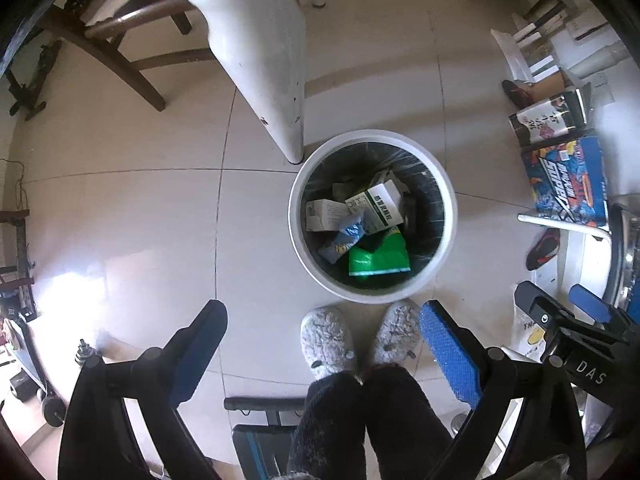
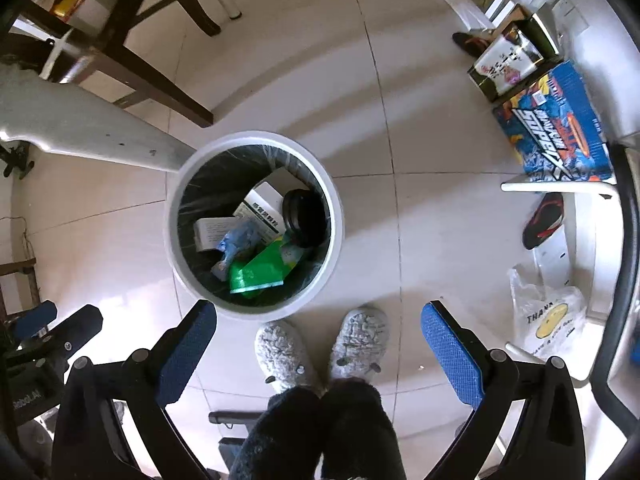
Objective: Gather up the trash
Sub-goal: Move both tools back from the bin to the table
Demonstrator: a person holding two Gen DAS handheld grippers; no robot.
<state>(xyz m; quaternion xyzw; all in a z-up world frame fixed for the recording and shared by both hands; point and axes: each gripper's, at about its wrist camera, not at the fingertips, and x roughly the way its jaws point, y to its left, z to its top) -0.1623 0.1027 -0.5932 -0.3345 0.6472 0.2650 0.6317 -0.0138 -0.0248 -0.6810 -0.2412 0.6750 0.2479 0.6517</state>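
both the left gripper and right gripper hang wide open with nothing in them, pointed down at the floor above the person's slippers, likely because the trash, boxes and a green packet, already lies in the white bin just beyond, beside the white table leg.

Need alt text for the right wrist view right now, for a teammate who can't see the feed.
Both jaws of the right gripper stand wide open and empty above a white trash bin holding a green packet, white boxes and a black lid. Grey slippers stand just below the bin on the tiled floor.
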